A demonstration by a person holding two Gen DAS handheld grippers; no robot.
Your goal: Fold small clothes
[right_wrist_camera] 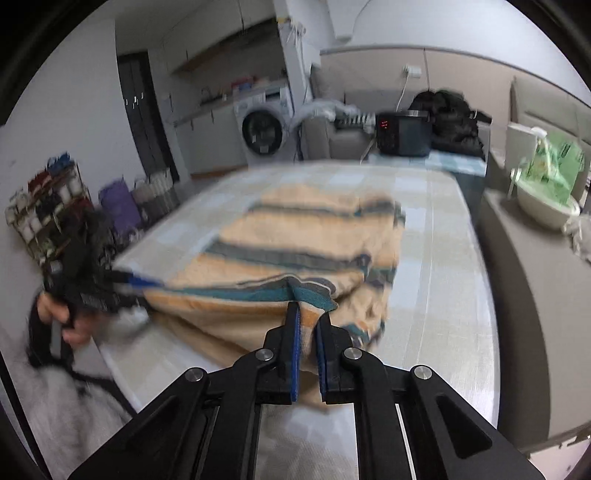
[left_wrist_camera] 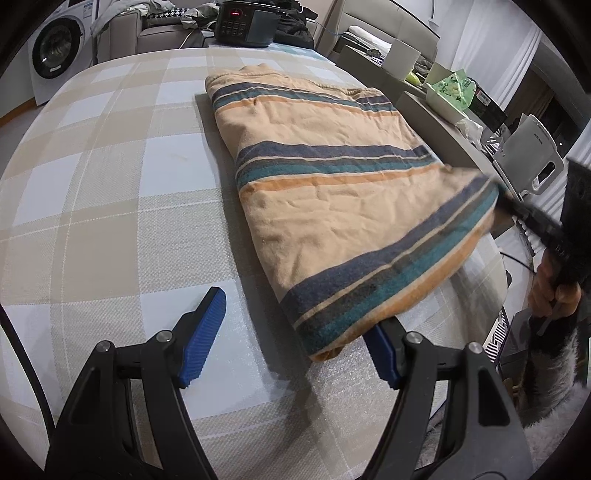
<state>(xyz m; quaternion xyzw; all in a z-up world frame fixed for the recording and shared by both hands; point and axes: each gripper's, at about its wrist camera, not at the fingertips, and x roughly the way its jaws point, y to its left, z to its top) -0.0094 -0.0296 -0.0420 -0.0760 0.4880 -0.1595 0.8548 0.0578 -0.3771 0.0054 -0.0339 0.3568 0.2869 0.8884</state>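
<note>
A beige garment [left_wrist_camera: 332, 206] with navy, teal and orange stripes lies folded on the checked tablecloth [left_wrist_camera: 110, 184]. My left gripper [left_wrist_camera: 295, 317] stands open at the garment's near corner; the left pad [left_wrist_camera: 203, 332] rests on bare cloth, while the garment's corner drapes over the right finger. My right gripper [right_wrist_camera: 309, 312] is shut on the garment's striped hem [right_wrist_camera: 310, 291] and holds that edge raised off the table. In the left wrist view the right gripper [left_wrist_camera: 502, 195] pinches the garment's right corner. The right wrist view is blurred; there the left gripper [right_wrist_camera: 147, 284] shows at the garment's left edge.
A black cooker [left_wrist_camera: 245, 24] stands at the table's far end. A grey counter [left_wrist_camera: 436, 114] to the right carries a white bowl with green packets [left_wrist_camera: 450, 92] and a white appliance [left_wrist_camera: 528, 147]. A washing machine [left_wrist_camera: 55, 48] stands far left. A hand [left_wrist_camera: 554, 291] grips the right tool.
</note>
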